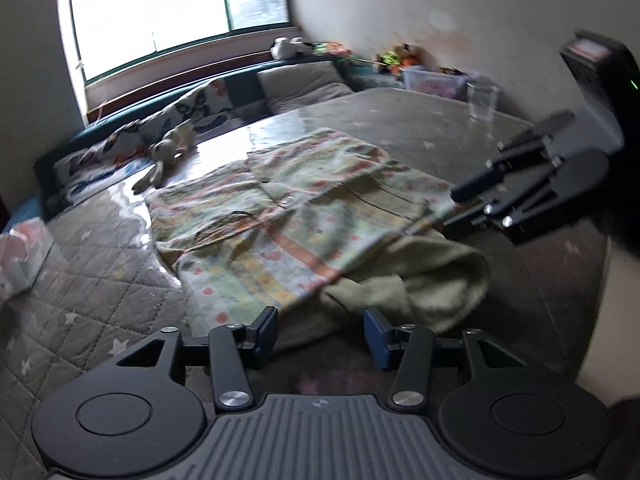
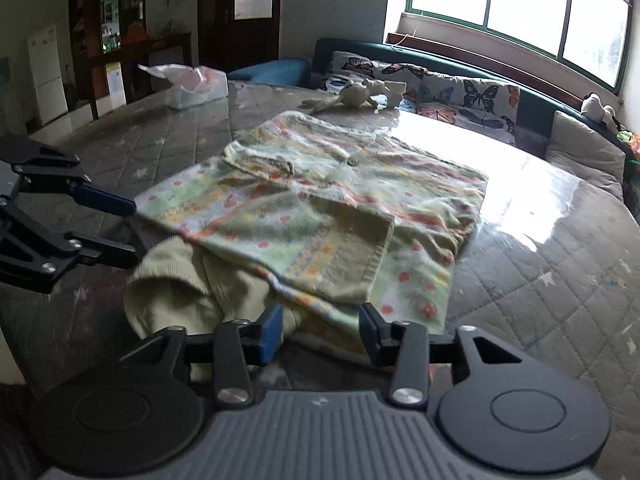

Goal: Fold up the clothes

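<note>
Where the near hem of the patterned knit garment (image 1: 288, 216) meets the quilted worktop (image 1: 100, 280), the left claw (image 1: 320, 332) and right claw (image 2: 320, 330) both stand parted with nothing pinched, cloth just ahead of their pads. Soft, light and limp, it should sag unless taken by a firm edge; the plain green sleeve (image 2: 168, 284) bunched nearest looks, through blur, the likeliest hold. Farther off sit a plush rabbit (image 2: 360, 94) and butterfly cushions (image 2: 460, 96).
</note>
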`<move>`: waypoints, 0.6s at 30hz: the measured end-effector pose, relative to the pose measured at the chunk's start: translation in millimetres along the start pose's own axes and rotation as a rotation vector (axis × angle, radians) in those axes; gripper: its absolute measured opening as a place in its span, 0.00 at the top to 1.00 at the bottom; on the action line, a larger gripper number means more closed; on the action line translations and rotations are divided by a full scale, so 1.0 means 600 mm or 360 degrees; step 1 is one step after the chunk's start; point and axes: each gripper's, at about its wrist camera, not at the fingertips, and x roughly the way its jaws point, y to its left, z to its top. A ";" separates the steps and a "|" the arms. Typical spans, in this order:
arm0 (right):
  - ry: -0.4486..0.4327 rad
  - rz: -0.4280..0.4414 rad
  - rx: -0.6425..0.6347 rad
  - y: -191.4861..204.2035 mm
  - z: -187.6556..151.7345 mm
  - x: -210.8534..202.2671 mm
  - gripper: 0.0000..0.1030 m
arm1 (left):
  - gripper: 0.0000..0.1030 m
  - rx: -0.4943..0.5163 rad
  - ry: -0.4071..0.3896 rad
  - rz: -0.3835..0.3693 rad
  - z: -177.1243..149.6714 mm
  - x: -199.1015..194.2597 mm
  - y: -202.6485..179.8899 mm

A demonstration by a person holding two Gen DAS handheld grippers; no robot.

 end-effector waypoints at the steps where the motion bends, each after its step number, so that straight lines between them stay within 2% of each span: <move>1: 0.0008 -0.0003 -0.0011 0.000 -0.004 -0.002 0.53 | 0.50 0.0034 -0.0001 0.0002 -0.002 0.001 -0.007; 7: 0.0039 -0.0014 -0.0081 0.006 -0.027 -0.016 0.48 | 0.50 0.0211 -0.0080 0.0024 -0.006 0.013 -0.047; 9: 0.0033 -0.0009 -0.0109 0.009 -0.031 -0.021 0.47 | 0.50 0.0219 -0.0107 0.0020 -0.002 0.018 -0.050; 11: 0.0037 -0.0005 -0.0132 0.012 -0.036 -0.022 0.42 | 0.51 0.0203 -0.0134 0.0015 0.003 0.021 -0.049; 14: 0.0042 0.0005 -0.0145 0.014 -0.041 -0.023 0.42 | 0.52 0.0169 -0.0184 -0.0016 0.009 0.019 -0.045; 18: 0.0048 0.0017 -0.0162 0.017 -0.046 -0.023 0.42 | 0.51 0.0246 -0.0232 -0.0105 0.007 0.008 -0.051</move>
